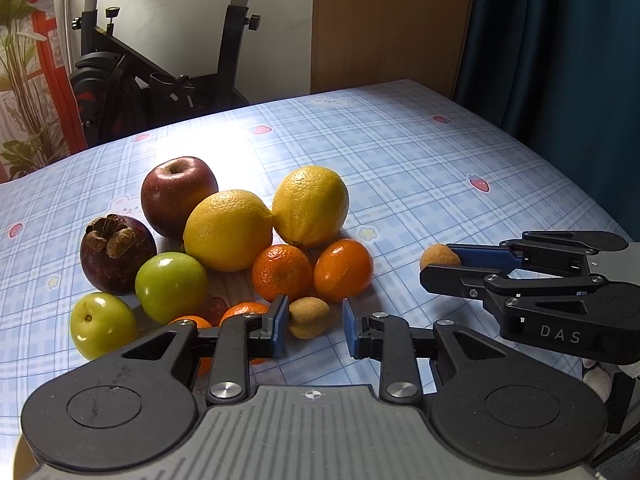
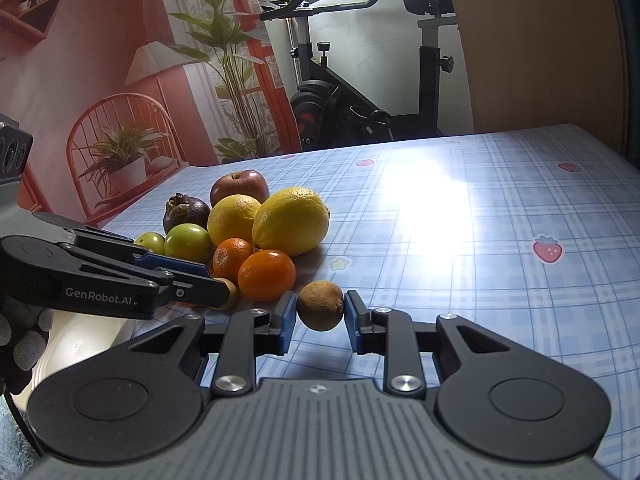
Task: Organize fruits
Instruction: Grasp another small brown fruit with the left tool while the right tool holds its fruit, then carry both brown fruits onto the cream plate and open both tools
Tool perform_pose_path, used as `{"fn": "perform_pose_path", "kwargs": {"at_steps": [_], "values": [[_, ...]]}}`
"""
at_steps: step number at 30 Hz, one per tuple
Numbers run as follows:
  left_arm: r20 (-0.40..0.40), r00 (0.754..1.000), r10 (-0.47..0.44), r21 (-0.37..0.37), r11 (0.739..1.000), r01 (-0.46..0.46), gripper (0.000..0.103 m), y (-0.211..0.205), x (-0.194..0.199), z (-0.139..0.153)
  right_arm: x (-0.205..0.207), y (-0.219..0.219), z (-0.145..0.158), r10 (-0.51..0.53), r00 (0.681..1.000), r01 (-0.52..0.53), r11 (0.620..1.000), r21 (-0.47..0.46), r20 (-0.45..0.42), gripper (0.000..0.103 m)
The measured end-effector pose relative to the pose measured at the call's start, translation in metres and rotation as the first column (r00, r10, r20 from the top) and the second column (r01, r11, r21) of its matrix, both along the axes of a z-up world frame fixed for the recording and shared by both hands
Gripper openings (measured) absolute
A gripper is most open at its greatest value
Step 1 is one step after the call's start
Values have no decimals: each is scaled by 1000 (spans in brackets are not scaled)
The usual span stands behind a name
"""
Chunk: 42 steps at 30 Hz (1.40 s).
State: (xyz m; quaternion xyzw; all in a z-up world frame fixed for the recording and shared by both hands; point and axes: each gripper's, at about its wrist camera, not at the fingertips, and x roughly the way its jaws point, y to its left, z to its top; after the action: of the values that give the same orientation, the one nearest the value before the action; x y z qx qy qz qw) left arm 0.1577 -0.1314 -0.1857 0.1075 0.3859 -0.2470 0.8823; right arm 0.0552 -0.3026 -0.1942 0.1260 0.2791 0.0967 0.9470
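Observation:
A heap of fruit lies on the blue plaid tablecloth (image 1: 400, 160): a red apple (image 1: 179, 195), a mangosteen (image 1: 116, 254), two lemons (image 1: 228, 230), green fruits (image 1: 171, 286) and tangerines (image 1: 343, 270). My left gripper (image 1: 315, 326) is open around a small brown fruit (image 1: 309, 317), its pads apart from it. My right gripper (image 2: 320, 314) is shut on a second small brown fruit (image 2: 321, 306) on the table; it also shows in the left wrist view (image 1: 438, 256).
A white bowl (image 2: 76, 344) sits at the near left, under the left gripper. An exercise bike (image 2: 360, 92) stands beyond the table's far edge. A wooden panel and dark curtain stand at the far right. Bare cloth spreads to the right (image 2: 500, 240).

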Motion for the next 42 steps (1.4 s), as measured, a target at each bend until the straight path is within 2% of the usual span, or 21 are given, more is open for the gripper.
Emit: {"fn": "perform_pose_path", "kwargs": {"at_steps": [10,15,17,20,22,29,30,31,42], "values": [[11,1000,-7,42,999,6,35,-9,1,-1,-2,0,1,-9,1000,9,1000,9,11,29],[-88,996,-17,-95,995,8,34,6,-2,2,-4,0,1,-9,1000,9,1000,11,15,29],[-93,996,-4,-114,993,-6,34,10,-2,1,-4,0,1,-10,1000,9,1000,11,14,29],[-36,999,31,-69,997,-34,35,10,0,0,-4,0,1,-9,1000,9,1000,12,13,29],[-48,999,24,-76,997,-28,35,8,4,-2,-4,0,2,-10,1000,10,1000,15,11,29],[-61,998,-3,-14,1000,2,35,-6,4,-13,-2,-1,2,-10,1000,10,1000,16,6,29],[-56,998,1,-11,1000,-2,30,-7,4,-13,-2,-1,2,-10,1000,10,1000,16,6,29],[-51,999,2,-12,1000,-3,27,-6,3,-12,-2,-1,2,-9,1000,9,1000,16,5,29],[-7,1000,-5,-49,999,5,26,3,-21,8,0,0,1,2,1000,-2,1000,17,3,29]]}}
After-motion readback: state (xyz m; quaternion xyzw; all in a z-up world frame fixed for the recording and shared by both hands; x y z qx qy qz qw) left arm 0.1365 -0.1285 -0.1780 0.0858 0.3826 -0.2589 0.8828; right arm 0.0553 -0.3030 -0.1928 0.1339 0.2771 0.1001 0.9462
